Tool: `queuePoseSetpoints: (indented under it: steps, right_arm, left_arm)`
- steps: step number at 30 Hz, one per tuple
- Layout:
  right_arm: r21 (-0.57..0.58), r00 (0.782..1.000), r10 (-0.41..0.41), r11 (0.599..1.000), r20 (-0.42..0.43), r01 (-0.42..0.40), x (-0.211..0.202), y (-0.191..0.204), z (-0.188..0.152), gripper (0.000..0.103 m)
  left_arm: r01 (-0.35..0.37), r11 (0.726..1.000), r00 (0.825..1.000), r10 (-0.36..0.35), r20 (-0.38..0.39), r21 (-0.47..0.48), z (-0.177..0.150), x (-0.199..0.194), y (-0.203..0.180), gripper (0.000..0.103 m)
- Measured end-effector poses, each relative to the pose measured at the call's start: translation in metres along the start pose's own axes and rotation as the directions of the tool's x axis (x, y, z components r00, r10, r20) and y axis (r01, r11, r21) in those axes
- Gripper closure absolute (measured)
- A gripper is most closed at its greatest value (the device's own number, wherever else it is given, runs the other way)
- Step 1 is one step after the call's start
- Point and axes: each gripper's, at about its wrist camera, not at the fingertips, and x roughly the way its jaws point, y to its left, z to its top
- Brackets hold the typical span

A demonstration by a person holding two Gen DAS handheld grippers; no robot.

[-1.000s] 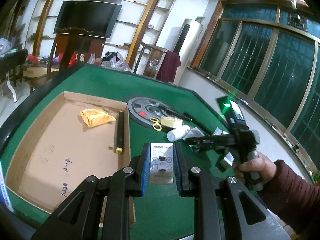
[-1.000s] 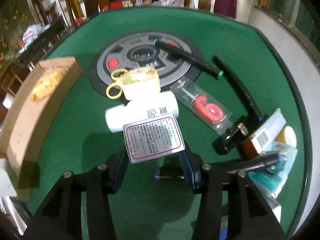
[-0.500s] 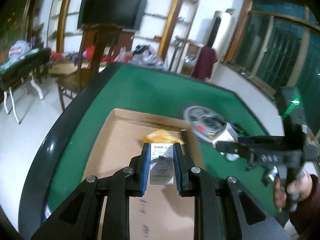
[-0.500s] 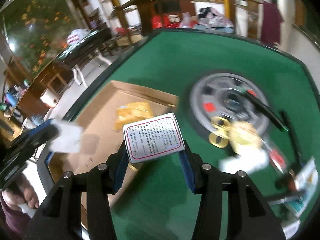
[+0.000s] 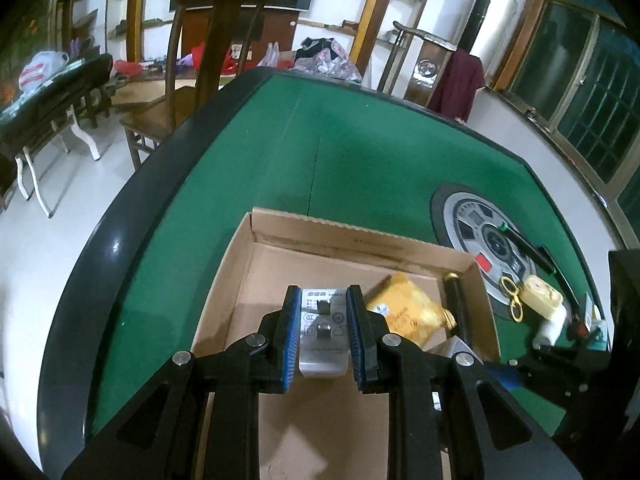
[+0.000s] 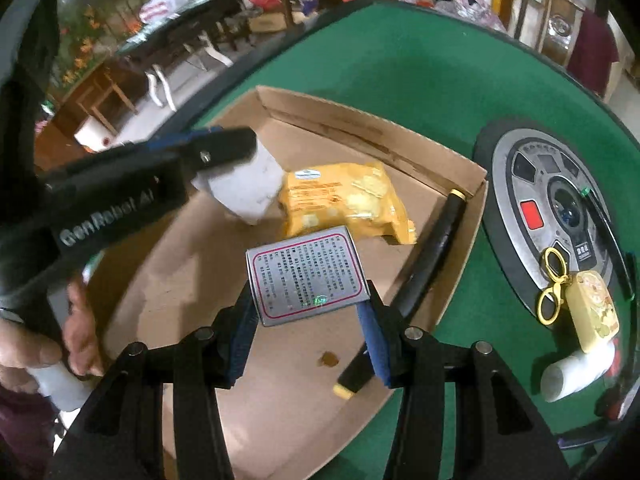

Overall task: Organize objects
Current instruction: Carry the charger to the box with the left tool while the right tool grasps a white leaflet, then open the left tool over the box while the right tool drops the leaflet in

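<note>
While poised over the cardboard box point(image 6: 476, 200), left gripper point(image 5: 323, 334) clamped on a small white packet point(image 5: 322, 332), right gripper point(image 6: 308, 326) clamped on a silver printed tin point(image 6: 306, 276). Both loads above the box floor, near the yellow pouch point(image 6: 344, 200) inside. Risk if released together: tin landing on the pouch or knocking the black tube point(image 6: 432, 256) along the box wall.

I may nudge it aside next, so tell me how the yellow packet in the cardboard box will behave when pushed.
The yellow packet looks like a crinkled, soft pouch, so it would probably buckle rather than slide stiffly. It lies flat on the cardboard box floor, so it is unlikely to roll or tip. It is probably light.
</note>
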Motion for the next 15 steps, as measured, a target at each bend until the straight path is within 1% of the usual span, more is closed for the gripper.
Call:
queuePoseSetpoints:
  steps: [3,4,5,6,7,8,12,13,15]
  right_arm:
    - [0.022,0.999,-0.027,0.999,-0.017,0.028,0.007,-0.005,0.008,0.055]
    - [0.027,0.999,-0.031,0.999,-0.021,0.032,0.01,-0.007,0.01,0.055]
    - [0.031,0.999,-0.032,0.999,-0.025,0.033,0.012,-0.008,0.013,0.055]
    - [0.036,0.999,-0.032,0.999,-0.029,0.033,0.014,-0.009,0.015,0.055]
    - [0.041,0.999,-0.036,0.998,-0.031,0.037,0.016,-0.011,0.017,0.054]
    - [0.047,0.999,-0.045,0.998,-0.03,0.046,0.018,-0.012,0.019,0.054]
    - [0.036,0.997,-0.075,0.997,-0.007,0.075,0.018,-0.014,0.023,0.054]
    - [0.039,0.997,-0.074,0.997,0.001,0.074,0.014,-0.015,0.023,0.054]
    - [0.058,0.998,-0.047,0.997,0.031,0.045,0.002,-0.017,0.019,0.054]
  left_arm:
    - [-0.014,1.0,1.0,0.014,0.01,-0.013,0.005,0.003,0.0,0.084]
    - [-0.017,1.0,1.0,0.017,0.016,-0.021,0.006,0.002,0.001,0.081]
    - [-0.022,0.999,1.0,0.023,0.018,-0.037,0.007,0.001,0.003,0.073]
    - [-0.024,0.998,1.0,0.025,0.017,-0.055,0.006,-0.001,0.006,0.067]
    - [-0.021,0.997,1.0,0.022,0.017,-0.076,0.005,-0.003,0.009,0.057]
    - [-0.017,0.996,1.0,0.019,0.022,-0.092,0.004,-0.006,0.011,0.053]
    - [-0.039,0.991,0.998,0.046,0.052,-0.131,0.004,-0.022,0.018,0.051]
    - [-0.04,0.989,0.997,0.05,0.066,-0.141,0.003,-0.028,0.02,0.051]
    - [-0.045,0.986,0.993,0.061,0.096,-0.162,0.0,-0.041,0.023,0.049]
